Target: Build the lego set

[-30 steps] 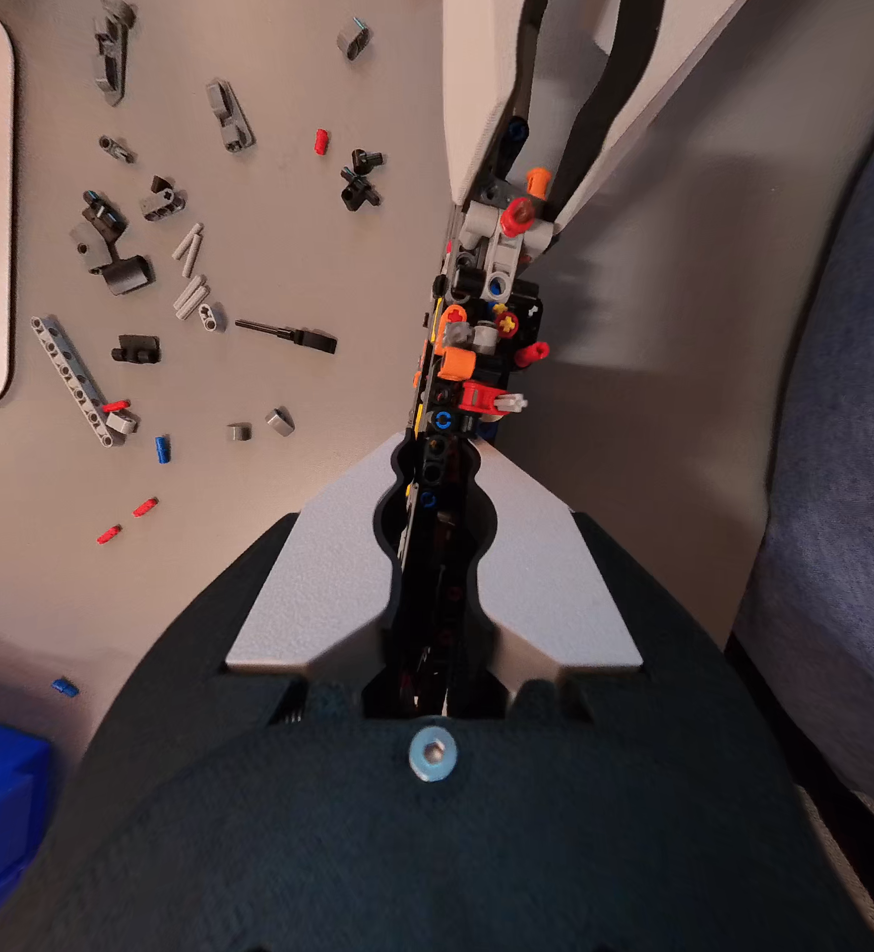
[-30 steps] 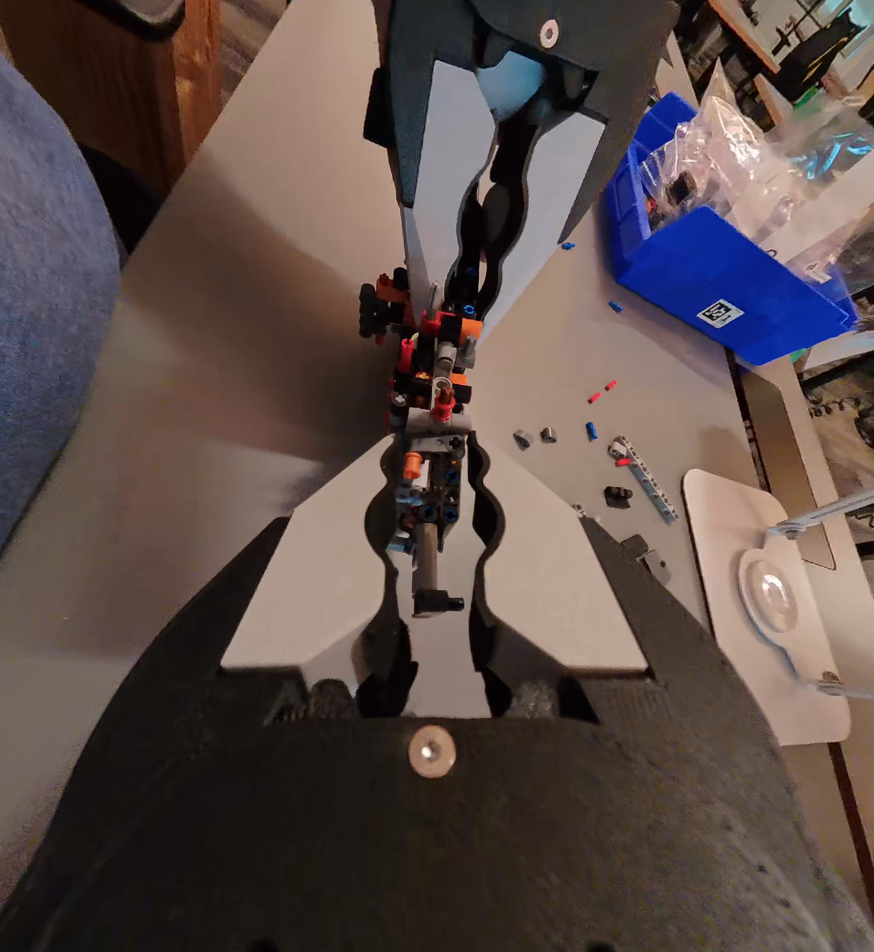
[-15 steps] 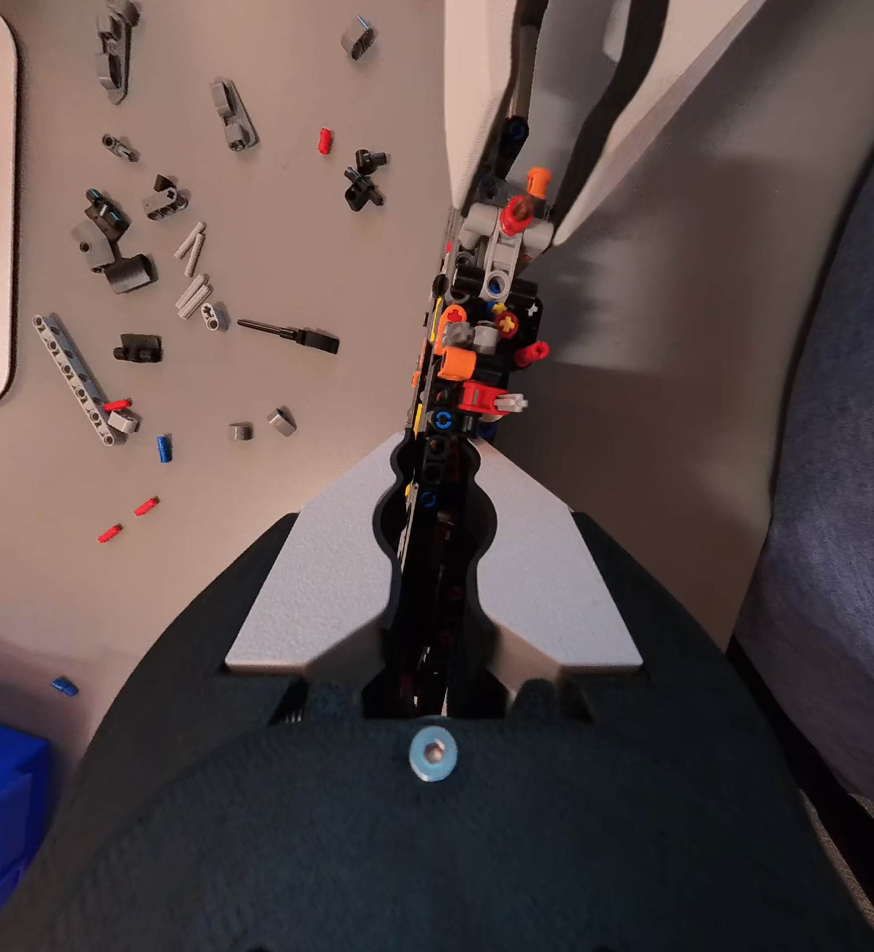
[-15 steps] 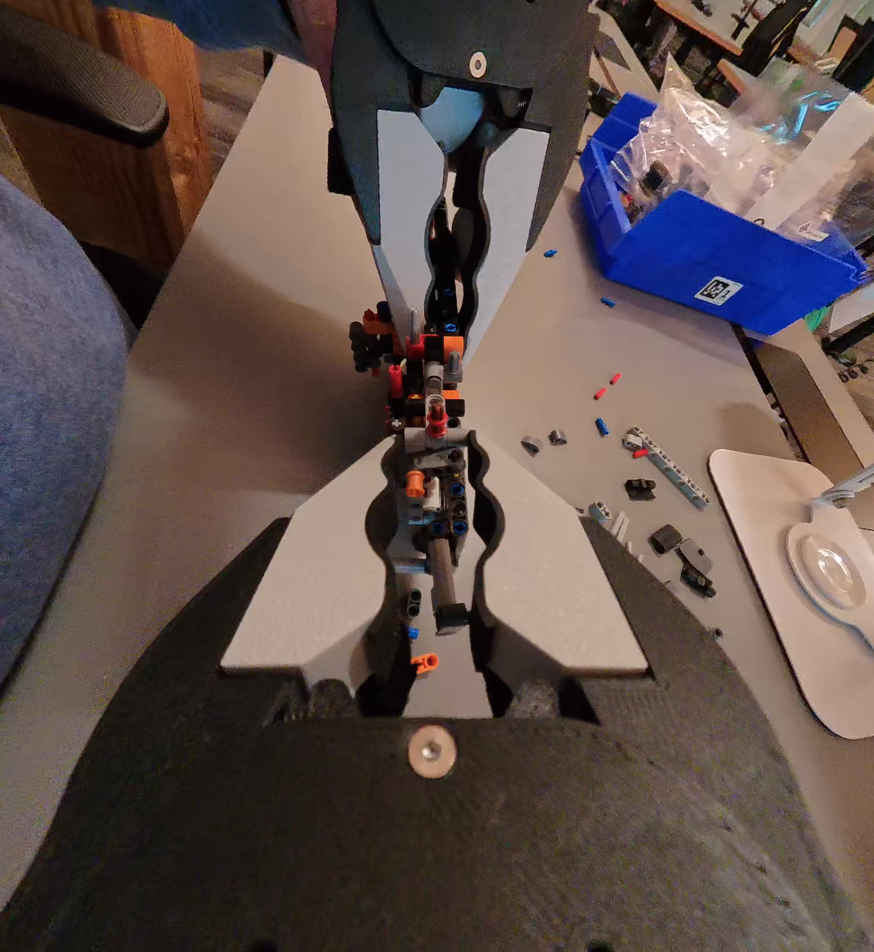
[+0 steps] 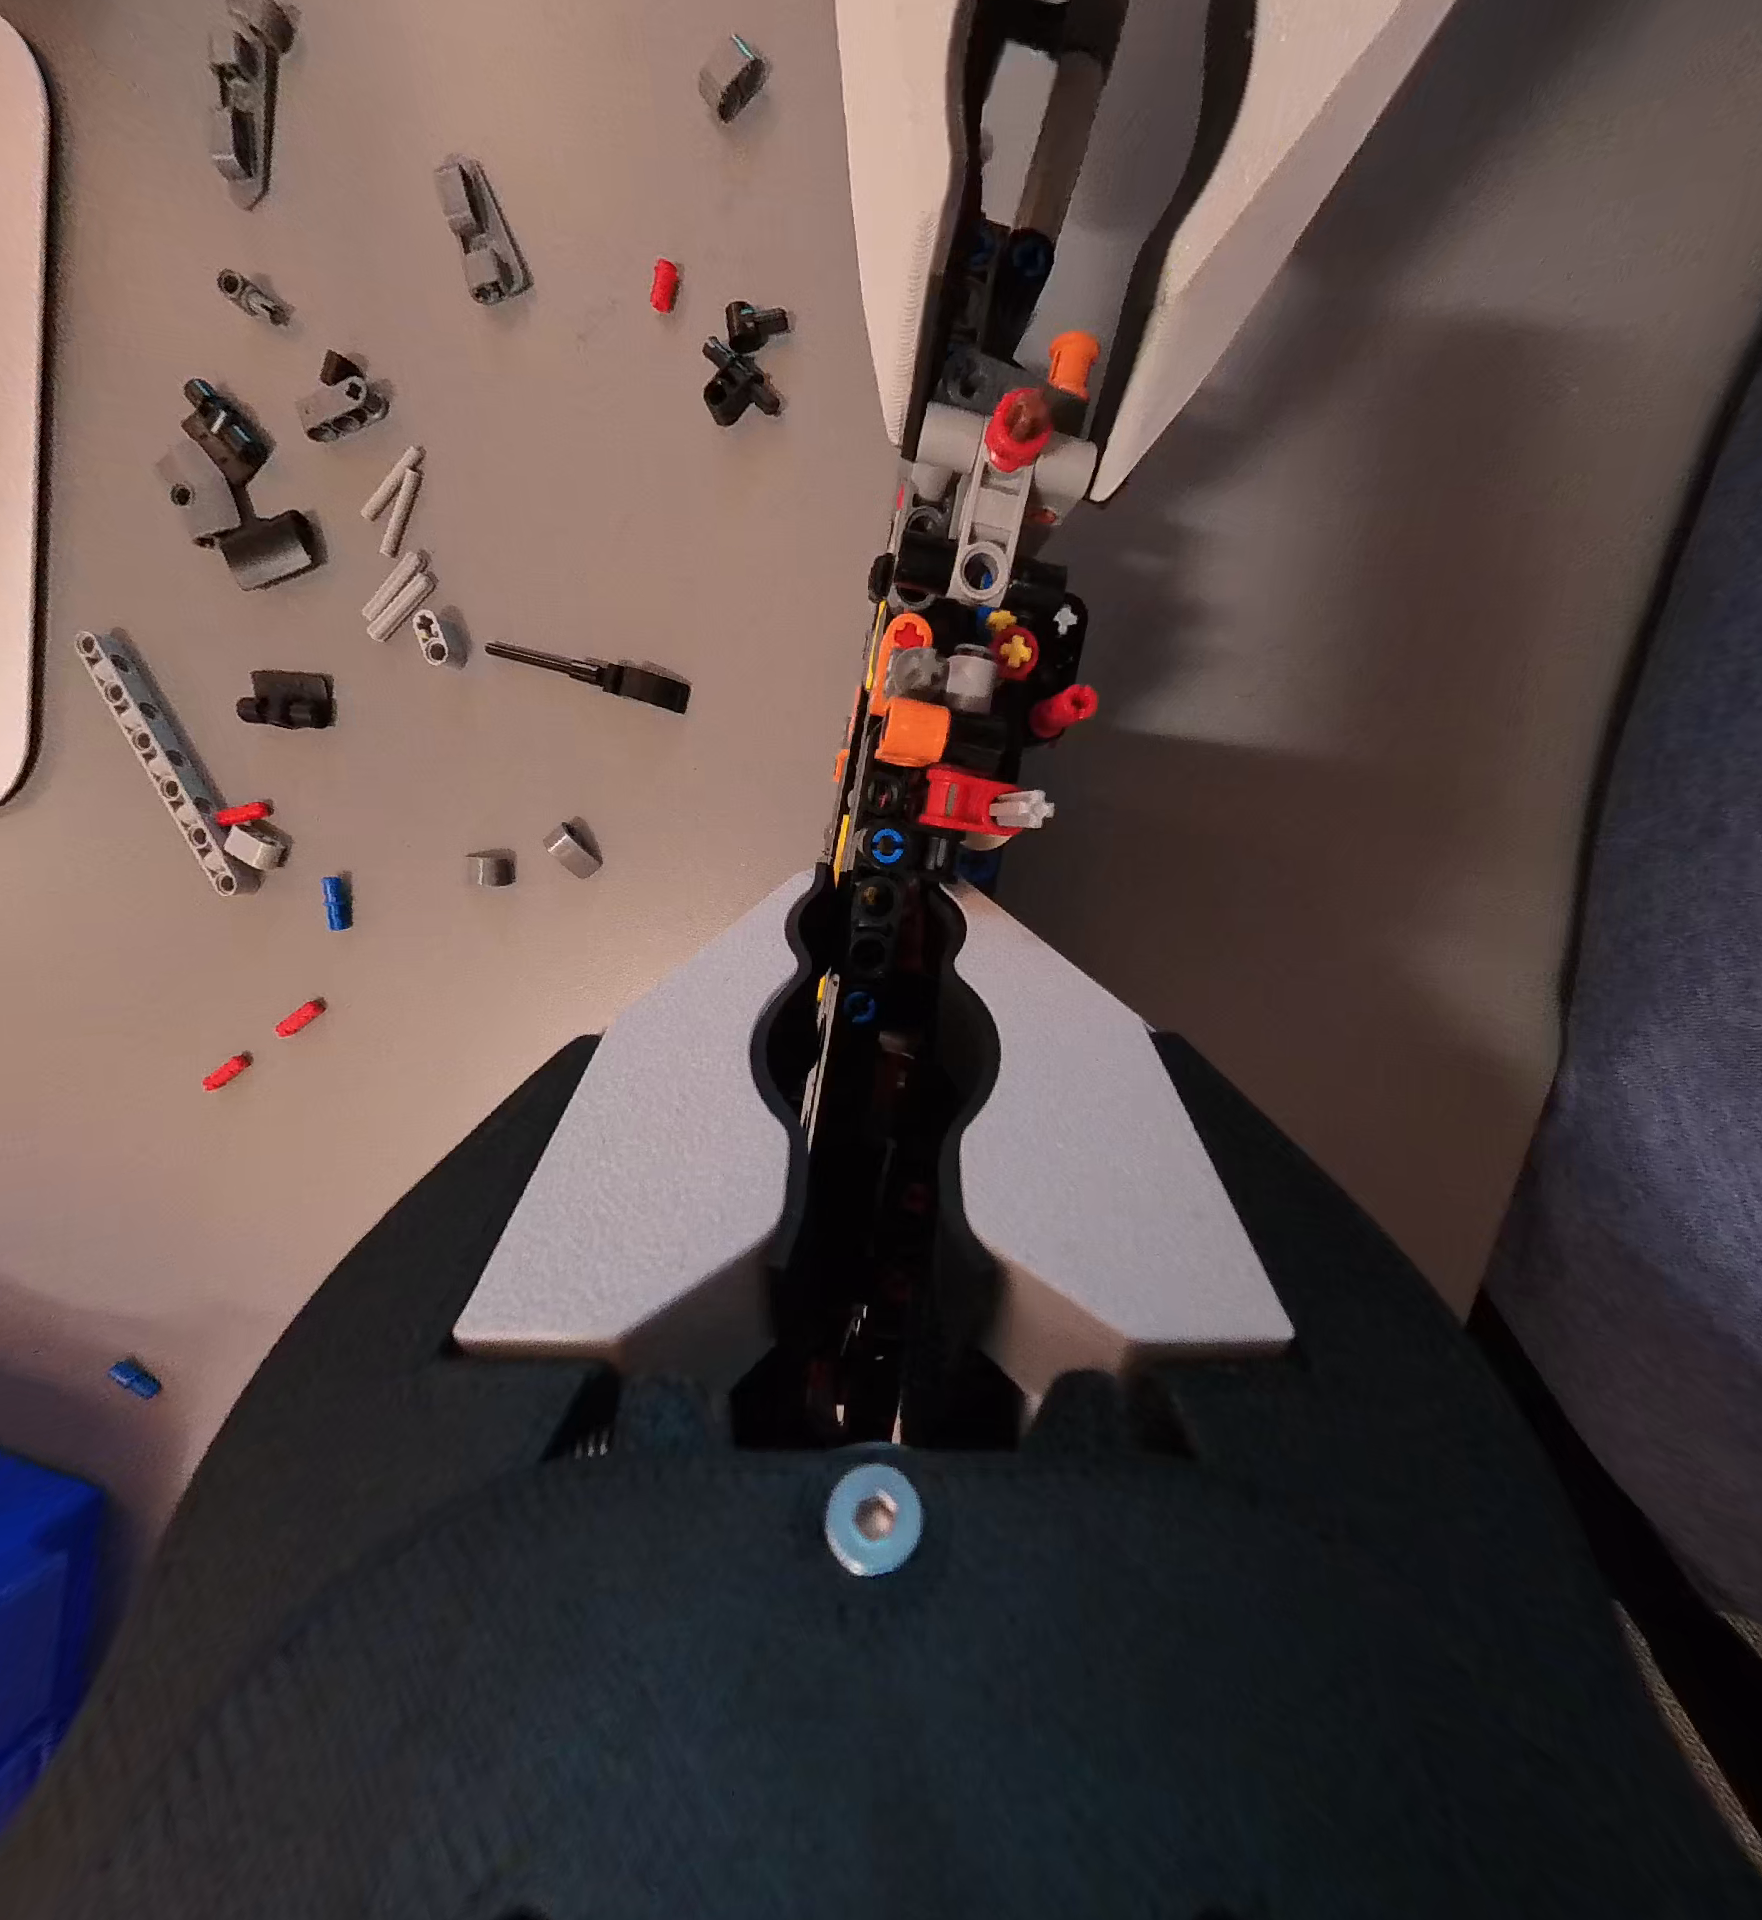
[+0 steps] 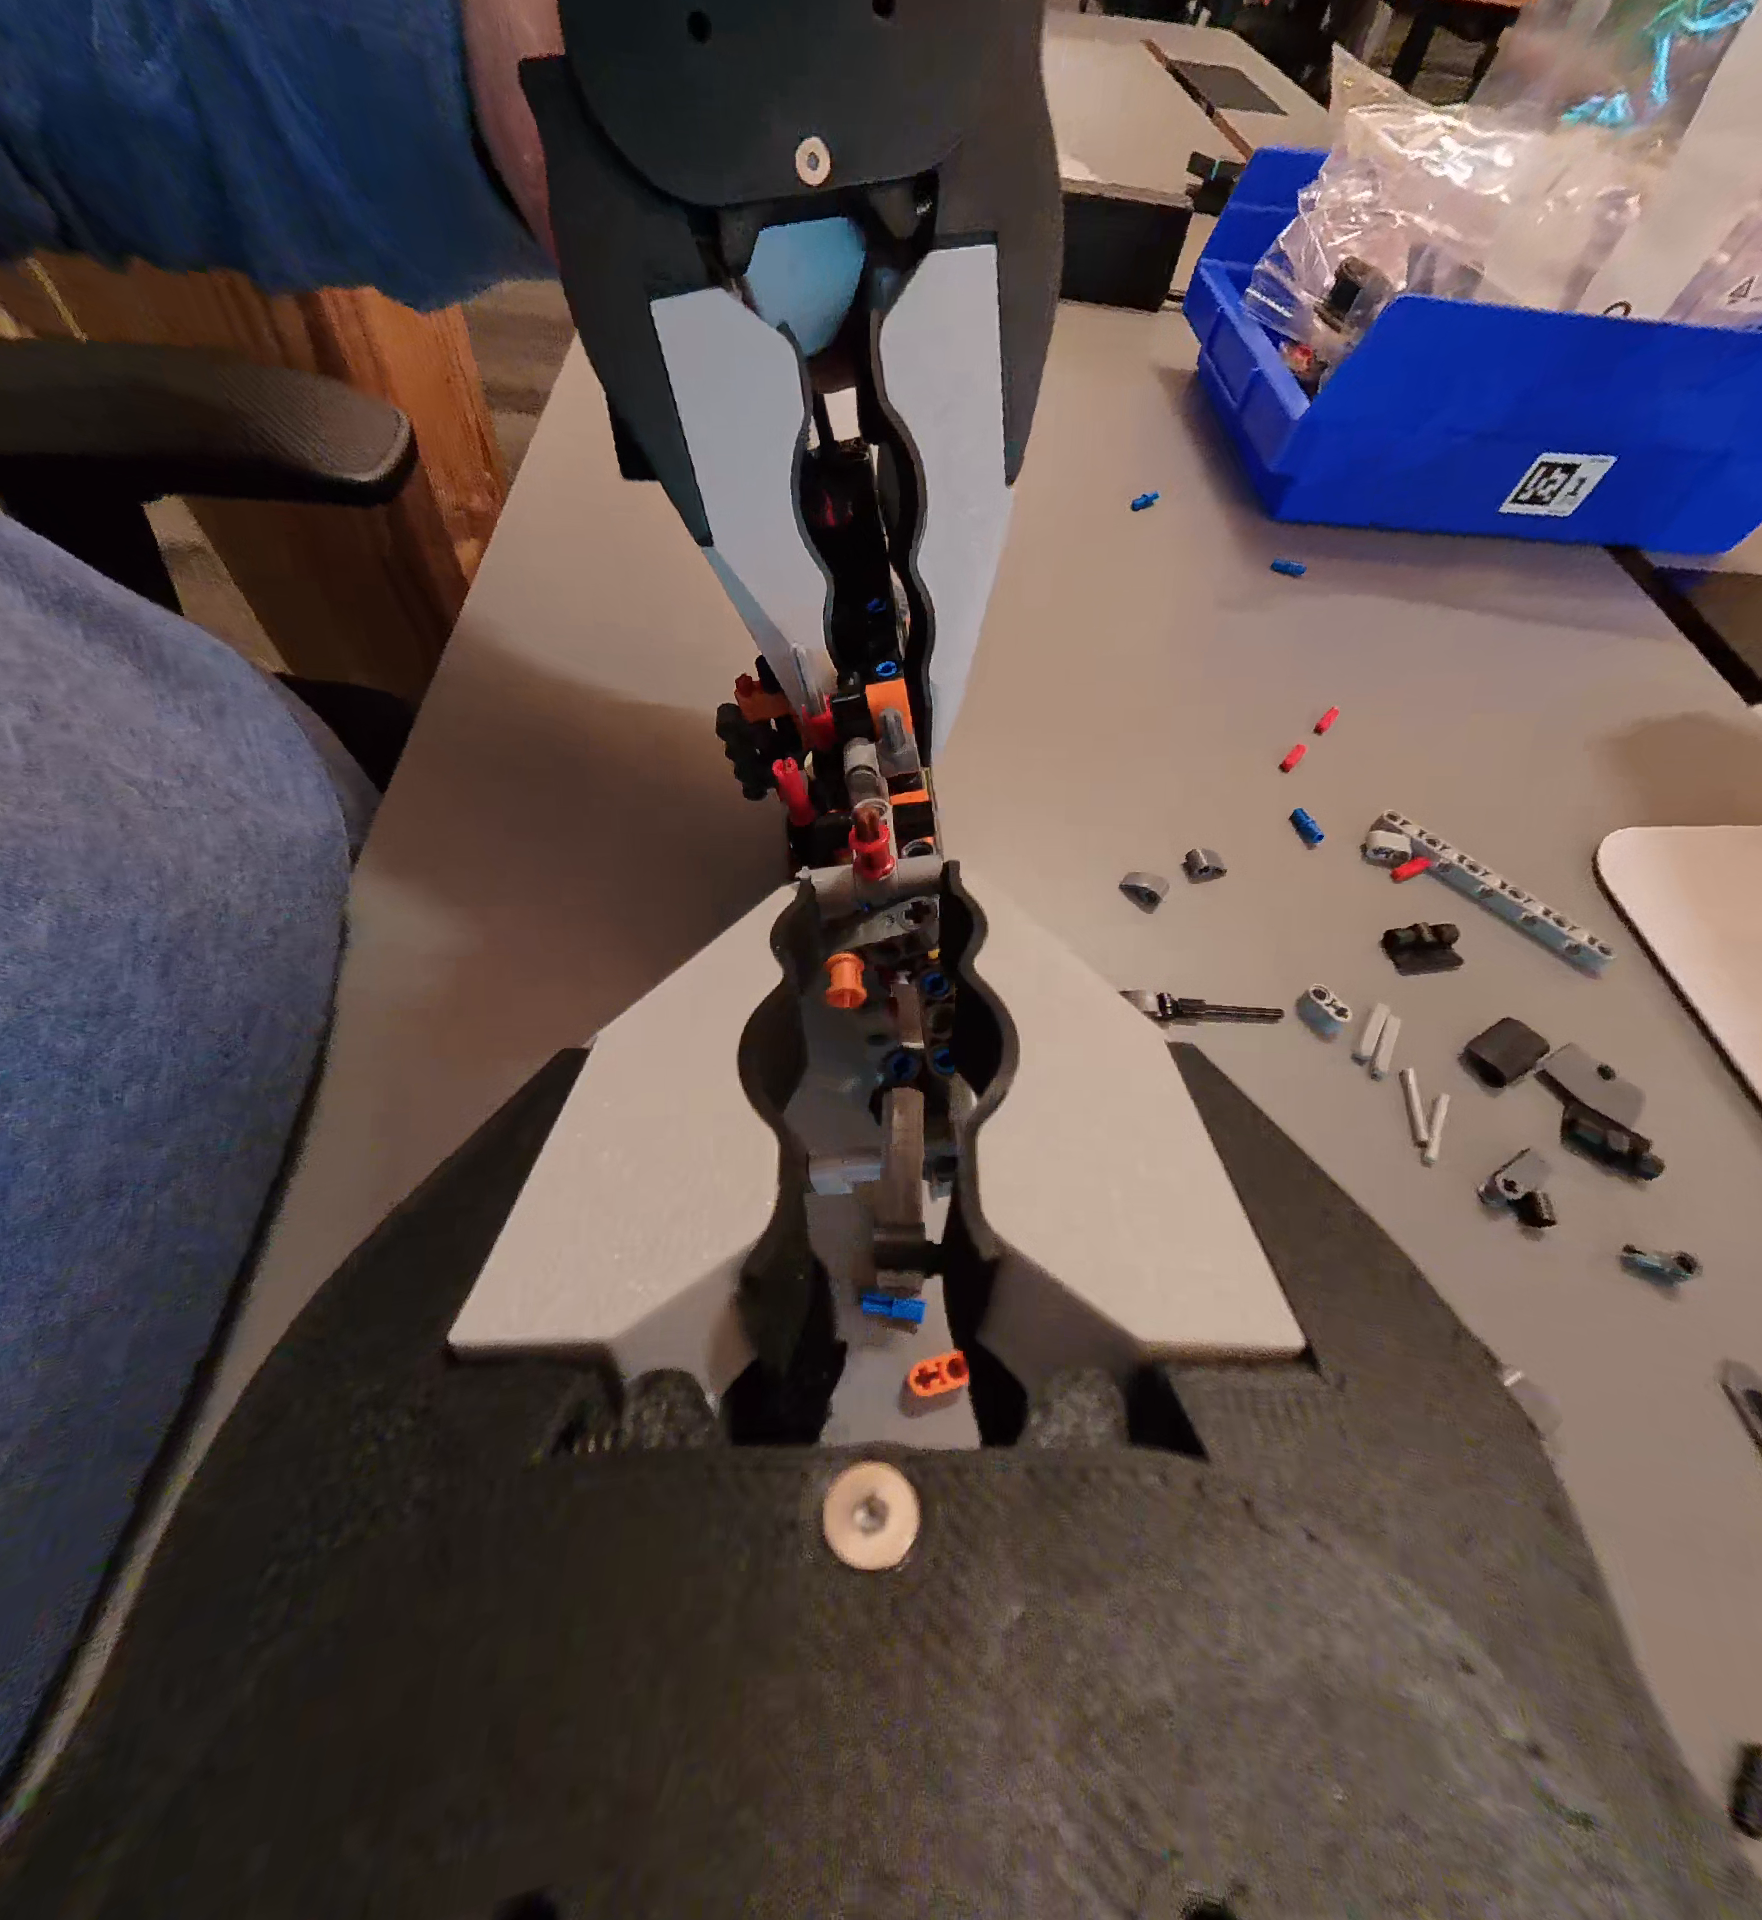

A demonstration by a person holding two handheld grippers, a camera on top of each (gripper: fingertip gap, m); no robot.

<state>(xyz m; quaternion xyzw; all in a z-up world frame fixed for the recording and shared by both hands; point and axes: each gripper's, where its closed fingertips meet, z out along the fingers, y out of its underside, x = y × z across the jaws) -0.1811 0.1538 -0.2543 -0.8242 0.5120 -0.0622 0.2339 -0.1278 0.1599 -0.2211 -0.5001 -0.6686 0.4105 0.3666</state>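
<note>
A narrow lego assembly (image 5: pixel 960 707) of black beams with orange, red and grey parts is held above the grey table (image 5: pixel 648 520) between both grippers. My left gripper (image 5: pixel 887 894) is shut on its black end. My right gripper (image 5: pixel 1002 468) comes in from the top of the left wrist view and clamps the grey end. In the right wrist view the assembly (image 6: pixel 835 748) runs from my right gripper (image 6: pixel 877 883) up to my left gripper (image 6: pixel 861 707). A dark axle (image 6: pixel 900 1164) on the assembly lies between the right fingers. A blue pin (image 6: pixel 892 1307) and an orange connector (image 6: pixel 937 1377) show through the gap, on the table.
Loose parts lie on the table: a long grey beam (image 5: pixel 160 748), a black axle piece (image 5: pixel 596 670), small red and blue pins, grey connectors. A blue bin (image 6: pixel 1479 436) holding plastic bags stands at the back. A white pad (image 6: pixel 1739 987) lies beside the parts. A person's blue-clothed leg (image 6: pixel 77 935) borders the table. My right fingertips sit around 7 centimeters from my left ones. The blue pin (image 6: pixel 892 1307) is about 11 centimeters from my right fingertips. About 12 centimeters separates my right fingertips from the orange connector (image 6: pixel 937 1377).
The right gripper has slid slightly farther over the assembly's grey end and tilted up. The blue pin and orange connector have come into view beneath it. The left gripper's hold is unchanged.
</note>
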